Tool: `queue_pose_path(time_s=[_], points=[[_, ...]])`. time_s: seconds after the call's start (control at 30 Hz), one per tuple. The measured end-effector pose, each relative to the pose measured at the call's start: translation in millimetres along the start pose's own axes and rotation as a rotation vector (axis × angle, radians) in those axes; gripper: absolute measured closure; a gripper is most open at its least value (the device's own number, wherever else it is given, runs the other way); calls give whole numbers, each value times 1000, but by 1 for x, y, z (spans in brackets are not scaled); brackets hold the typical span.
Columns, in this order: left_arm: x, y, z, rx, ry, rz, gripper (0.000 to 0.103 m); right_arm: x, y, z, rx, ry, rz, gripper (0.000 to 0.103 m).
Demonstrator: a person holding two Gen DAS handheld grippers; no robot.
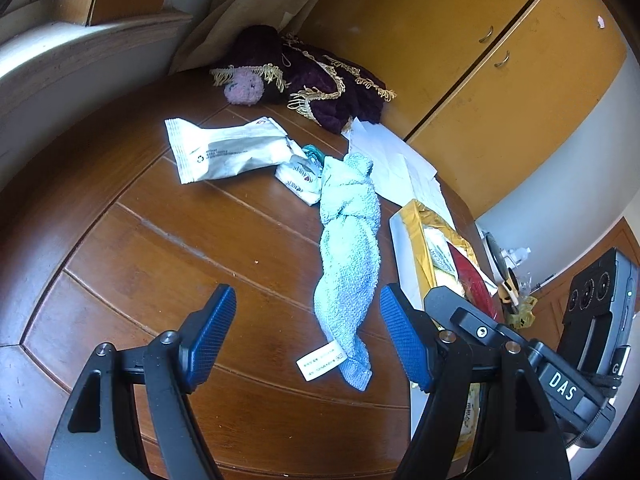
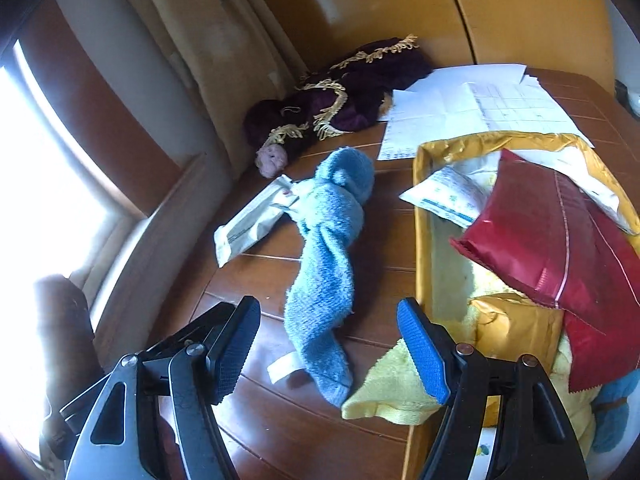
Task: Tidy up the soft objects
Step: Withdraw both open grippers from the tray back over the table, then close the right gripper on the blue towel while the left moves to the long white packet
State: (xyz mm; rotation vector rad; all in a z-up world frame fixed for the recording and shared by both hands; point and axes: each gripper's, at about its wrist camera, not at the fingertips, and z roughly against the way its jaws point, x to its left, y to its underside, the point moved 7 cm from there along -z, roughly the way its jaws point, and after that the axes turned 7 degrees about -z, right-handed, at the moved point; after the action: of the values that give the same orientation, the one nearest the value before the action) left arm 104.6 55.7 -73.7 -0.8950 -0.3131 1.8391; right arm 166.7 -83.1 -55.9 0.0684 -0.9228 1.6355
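Terry-looped and twisted into a rope, one light blue towel (image 1: 348, 256) lies on the plank-grained wooden table (image 1: 160, 240) between one crinkled white packet (image 1: 224, 152) and one gold-lined box (image 2: 424, 216), while the left gripper (image 1: 308, 332) and right gripper (image 2: 328, 352) both hover spread and empty.

You see a dark brown wooden table (image 1: 132, 240) with inlaid seams. Directly on it lie a twisted light-blue terry towel (image 1: 348, 256), a white plastic wrapper packet (image 1: 224, 152), a small crumpled white sachet (image 1: 298, 178), loose white paper sheets (image 2: 472, 108), a purple velvet cloth with gold fringe (image 1: 320, 80), and a gold-lined open box (image 2: 424, 240).
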Motion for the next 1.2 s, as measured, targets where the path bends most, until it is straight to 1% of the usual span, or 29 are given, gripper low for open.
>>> queue_pose_path(time_s=[0.47, 0.67, 0.87, 0.97, 1.03, 1.2], points=[[7, -2, 1, 0, -28, 12, 29, -6, 0, 3, -7, -3, -8, 31], [14, -7, 6, -15, -33, 15, 29, -8, -2, 4, -2, -13, -13, 31], [27, -20, 14, -40, -50, 18, 29, 9, -13, -4, -3, 20, 9, 30], [35, -27, 17, -52, -60, 22, 29, 22, -25, -20, 12, 46, 26, 30], [42, -31, 19, -58, -69, 29, 29, 27, -34, -33, 33, 67, 13, 30], [53, -38, 19, -51, -71, 36, 29, 24, -60, -66, 49, 169, -41, 31]])
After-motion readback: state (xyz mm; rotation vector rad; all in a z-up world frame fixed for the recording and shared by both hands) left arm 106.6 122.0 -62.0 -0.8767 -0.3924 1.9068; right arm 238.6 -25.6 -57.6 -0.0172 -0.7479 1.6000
